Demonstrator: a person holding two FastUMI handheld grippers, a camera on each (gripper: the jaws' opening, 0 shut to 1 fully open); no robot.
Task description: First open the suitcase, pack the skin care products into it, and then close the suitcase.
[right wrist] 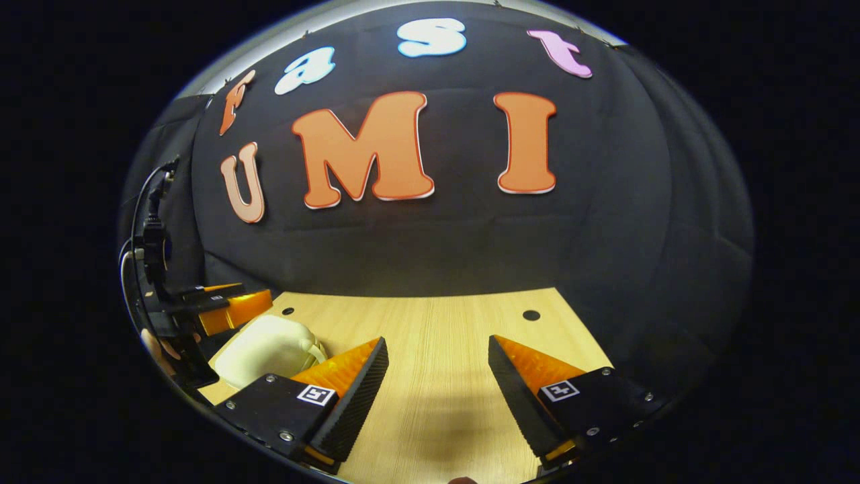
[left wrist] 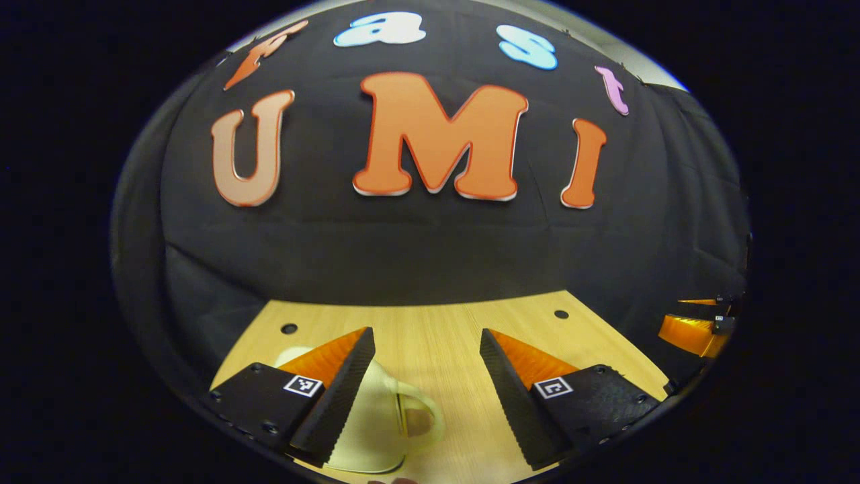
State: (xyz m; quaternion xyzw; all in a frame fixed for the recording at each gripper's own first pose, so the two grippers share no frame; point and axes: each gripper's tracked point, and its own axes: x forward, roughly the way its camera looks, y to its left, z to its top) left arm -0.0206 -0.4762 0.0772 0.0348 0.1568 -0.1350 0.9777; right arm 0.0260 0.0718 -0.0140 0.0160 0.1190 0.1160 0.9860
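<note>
A small cream suitcase [left wrist: 376, 430] lies shut on the wooden table [left wrist: 437, 336], partly hidden under the left finger of my left gripper [left wrist: 426, 333]. Its looped handle [left wrist: 423, 413] points into the gap between the fingers. That gripper is open and holds nothing. In the right gripper view the same suitcase [right wrist: 265, 349] sits at the left, beside the left finger of my right gripper [right wrist: 438, 339]. This gripper is open too, over bare wood. The left gripper [right wrist: 215, 306] hovers just behind the suitcase, held by a hand [right wrist: 158, 349].
The black cloth wall [left wrist: 430, 255] rises right behind the table's far edge. Small dark holes [left wrist: 289, 328] [left wrist: 561, 314] mark the tabletop. The right gripper's orange fingers [left wrist: 695, 329] show at the far right of the left gripper view. A cable [right wrist: 138, 222] hangs at the left.
</note>
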